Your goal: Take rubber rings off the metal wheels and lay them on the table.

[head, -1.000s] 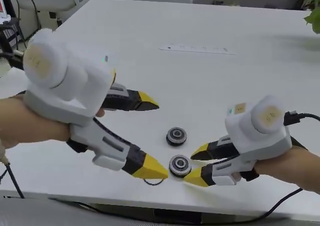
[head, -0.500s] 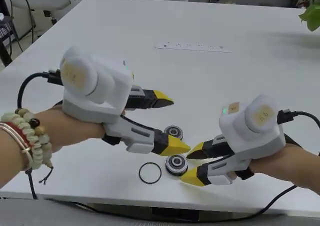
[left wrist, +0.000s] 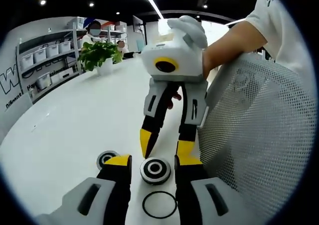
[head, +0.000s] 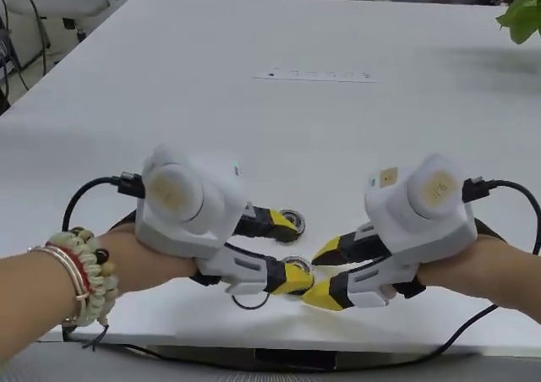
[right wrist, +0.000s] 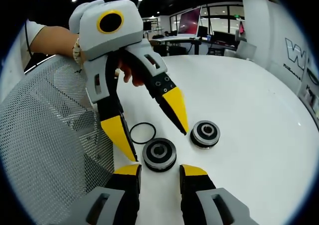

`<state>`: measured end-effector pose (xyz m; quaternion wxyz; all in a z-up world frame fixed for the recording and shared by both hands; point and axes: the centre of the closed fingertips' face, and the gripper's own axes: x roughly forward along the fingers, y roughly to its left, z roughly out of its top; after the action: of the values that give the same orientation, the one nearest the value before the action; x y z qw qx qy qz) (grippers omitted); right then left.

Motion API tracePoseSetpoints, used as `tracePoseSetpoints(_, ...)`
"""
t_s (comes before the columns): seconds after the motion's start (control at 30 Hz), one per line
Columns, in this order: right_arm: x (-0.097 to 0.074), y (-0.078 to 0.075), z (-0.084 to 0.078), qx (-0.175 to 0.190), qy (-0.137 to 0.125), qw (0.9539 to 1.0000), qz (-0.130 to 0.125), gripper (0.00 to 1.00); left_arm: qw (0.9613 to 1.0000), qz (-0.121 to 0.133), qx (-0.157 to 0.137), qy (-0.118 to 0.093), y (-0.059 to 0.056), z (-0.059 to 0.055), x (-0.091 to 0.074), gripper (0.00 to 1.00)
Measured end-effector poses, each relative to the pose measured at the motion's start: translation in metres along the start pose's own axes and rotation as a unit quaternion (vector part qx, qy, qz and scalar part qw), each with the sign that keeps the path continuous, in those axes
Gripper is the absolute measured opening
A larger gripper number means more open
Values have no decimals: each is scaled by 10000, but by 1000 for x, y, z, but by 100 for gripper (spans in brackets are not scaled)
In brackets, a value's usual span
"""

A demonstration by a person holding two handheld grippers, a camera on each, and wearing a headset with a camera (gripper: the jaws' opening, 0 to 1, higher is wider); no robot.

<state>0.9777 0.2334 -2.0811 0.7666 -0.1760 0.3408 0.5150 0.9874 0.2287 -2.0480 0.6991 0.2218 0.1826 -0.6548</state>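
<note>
Two small metal wheels lie near the table's front edge. The near wheel (head: pixel 295 263) (left wrist: pixel 155 170) (right wrist: pixel 159 154) sits between the tips of my left gripper (head: pixel 290 249) (left wrist: pixel 152 160), which is open with a gap on each side. My right gripper (head: pixel 312 275) (right wrist: pixel 159 171) faces it, open, its tips just short of that wheel. The far wheel (head: pixel 294 219) (left wrist: pixel 106 159) (right wrist: pixel 205 133) lies beside it, partly hidden by the left gripper's upper jaw in the head view. A loose black rubber ring (left wrist: pixel 159 204) (right wrist: pixel 142 133) (head: pixel 245 302) lies flat on the table.
The white table (head: pixel 338 145) stretches far ahead. A white power strip (head: pixel 317 75) lies mid-table and a green plant (head: pixel 516 10) stands at the far right. The table's front edge runs just below both grippers. A mesh chair back (left wrist: pixel 249 125) (right wrist: pixel 45 135) stands close behind.
My left gripper has come down and in towards the near wheel, so its jaws now flank it. The right gripper has stayed almost where it was. The head camera has shifted.
</note>
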Motion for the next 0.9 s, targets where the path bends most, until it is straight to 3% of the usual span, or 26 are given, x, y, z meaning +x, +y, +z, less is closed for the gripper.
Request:
tracePoseSetpoints(0.13,0,0,0,-5,3,10000,2,27,9999,-59,-36,94,-1,-7,2,24)
tracePoseSetpoints(0.4,2,3,1,-19,3,10000,57,27,9999,-61,-152,44,-1,-7,3,16)
tracePoseSetpoints(0.5,2,2,1,-2,-5,10000,51,27,9997,-103,-170,132,-3,-12,5,15)
tracePoseSetpoints(0.53,2,2,1,2,-5,10000,51,27,9998,-81,-148,62,-3,-10,5,15)
tracePoseSetpoints(0.63,1,2,2,9,-20,10000,44,26,9995,-61,-281,97,-2,-11,5,14)
tracePoseSetpoints(0.9,1,1,4,62,-67,10000,38,25,9996,0,-278,77,0,-11,5,10)
